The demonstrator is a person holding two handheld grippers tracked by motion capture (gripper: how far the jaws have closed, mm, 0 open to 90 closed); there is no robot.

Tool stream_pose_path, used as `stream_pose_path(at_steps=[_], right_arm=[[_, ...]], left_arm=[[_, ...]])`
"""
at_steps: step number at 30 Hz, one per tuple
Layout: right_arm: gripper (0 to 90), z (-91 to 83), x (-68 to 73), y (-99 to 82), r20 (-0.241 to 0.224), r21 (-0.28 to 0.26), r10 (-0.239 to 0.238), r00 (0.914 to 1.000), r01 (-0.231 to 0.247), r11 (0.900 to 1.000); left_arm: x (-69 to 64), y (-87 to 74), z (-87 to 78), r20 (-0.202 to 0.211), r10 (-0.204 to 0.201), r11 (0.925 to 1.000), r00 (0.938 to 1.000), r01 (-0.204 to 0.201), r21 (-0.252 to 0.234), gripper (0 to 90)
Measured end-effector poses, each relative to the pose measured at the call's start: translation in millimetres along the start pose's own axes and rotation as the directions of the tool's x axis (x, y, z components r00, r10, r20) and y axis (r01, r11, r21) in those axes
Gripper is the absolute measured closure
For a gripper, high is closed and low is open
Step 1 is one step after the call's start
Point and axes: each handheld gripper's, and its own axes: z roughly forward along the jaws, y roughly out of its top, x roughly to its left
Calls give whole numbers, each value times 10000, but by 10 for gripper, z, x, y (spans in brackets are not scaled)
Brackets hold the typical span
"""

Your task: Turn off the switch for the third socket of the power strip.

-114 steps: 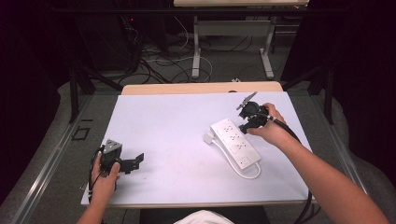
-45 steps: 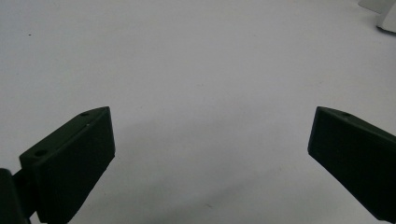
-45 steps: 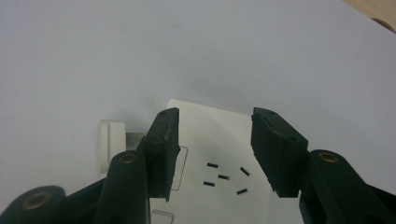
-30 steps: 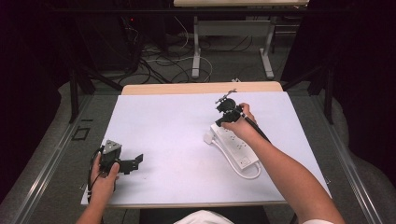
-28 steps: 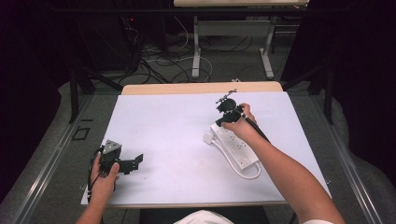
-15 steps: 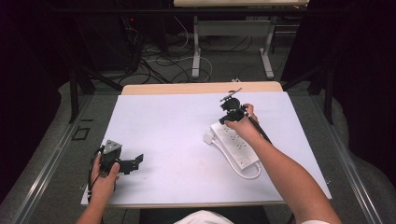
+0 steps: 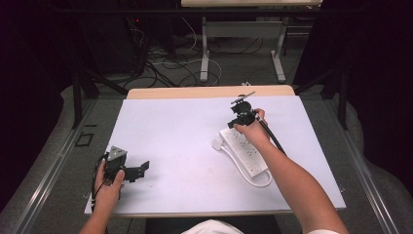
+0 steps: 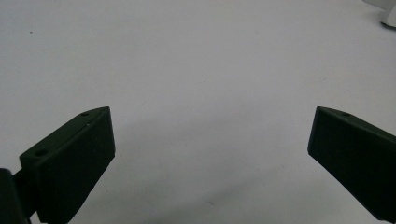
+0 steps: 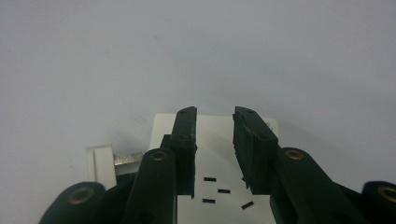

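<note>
While the right gripper (image 9: 215,149) hangs over the far end of the white power strip (image 9: 219,196), its two black jaws stand a little apart with a narrow gap between them and nothing pinched in that gap. Through the gap and just below it I can see the strip's white face with a few dark socket slots. The jaw tips reach about to the strip's far end; whether they touch the plastic I cannot tell. To the left of the jaws in the right gripper view lies the strip's white plug (image 9: 100,161) with a metal prong pointing toward the strip.

From the high view, the right gripper (image 7: 242,112) sits in the person's right hand (image 7: 251,130), held above the strip's far end, with a black cable running back along the forearm. The power strip (image 7: 246,152) lies on the right half of the desk (image 7: 185,141), angled so that its near end points toward the desk's right near corner; its white cord loops round at that near end, and the plug (image 7: 217,144) rests just beside the strip's left side.

Over by the desk's left near corner, the left gripper (image 7: 139,169) is in the person's left hand (image 7: 109,183), low over the white surface. Its jaws are spread wide and empty, with only bare desk between them in the left gripper view (image 8: 210,158). The two grippers are well apart.
</note>
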Motion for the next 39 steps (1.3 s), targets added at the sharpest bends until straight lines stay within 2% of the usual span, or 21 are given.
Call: stream_pose_path(at_steps=[3,6,7,8,10,12,17,18,19,21,22,24,26,30,31,32,33,35,39], right_arm=[[720,37,8,-8,-58,-5,54,10000,-54,10000],[742,47,11,-13,-15,302,22,10000,-22,9995],[752,62,10,-23,-154,143,-9,9999,11,9999],[763,52,20,-18,-37,358,23,10000,-22,9994],[794,48,29,-22,-100,550,24,9999,-18,9985],[823,51,32,-31,-274,497,54,9996,-40,9988],[857,53,67,-38,-386,690,258,9989,-231,9973],[867,56,92,-47,-385,903,432,9983,-395,9951],[873,63,90,-49,-360,967,237,9991,-201,9951],[879,73,111,-65,-516,1017,320,9982,-266,9945],[886,90,107,-64,-536,943,114,9985,-63,9955],[900,80,129,-62,-455,1343,219,9987,-156,9908],[900,94,135,-68,-526,1306,60,9986,10,9914],[900,93,163,-69,-526,1474,219,9984,-139,9890],[900,100,146,-67,-478,1421,-80,9988,147,9897],[900,100,146,-67,-478,1421,-80,9988,147,9897],[900,83,168,-64,-450,1674,230,9987,-152,9858],[900,94,156,-69,-522,1487,84,9986,-5,9889],[900,106,141,-90,-673,1238,232,9975,-147,9922]], left_arm=[[-2,0,0,2,15,10000,10000,-15,-10,6],[1,-2,0,-5,5,10000,10000,-5,-49,6],[2,-2,0,-3,5,10000,10000,-5,-44,6],[3,-2,0,-4,6,10000,10000,-6,-35,6],[3,-3,2,1,1,10000,10000,-1,-43,7],[2,-3,2,0,2,10000,10000,-2,-45,6],[-2,0,0,-5,16,10000,10000,-16,-5,7],[-2,0,1,-10,14,10000,10000,-14,-5,7],[-2,0,2,-13,9,10000,10000,-9,-13,7],[-2,0,2,-10,10,10000,10000,-10,-11,6],[-2,0,2,-12,11,10000,10000,-11,-11,7],[-1,0,1,-10,12,10000,10000,-12,-8,7],[0,0,0,-4,15,10000,10000,-15,-6,6],[0,0,-1,2,23,10000,10000,-23,2,6],[-1,-1,0,-2,22,10000,10000,-22,-3,7],[-1,-1,0,-2,22,10000,10000,-22,-3,6],[-1,0,0,3,28,10000,10000,-28,-5,7],[-2,0,1,4,24,10000,10000,-24,-3,6],[-4,0,7,-7,29,10000,10000,-29,5,7]])
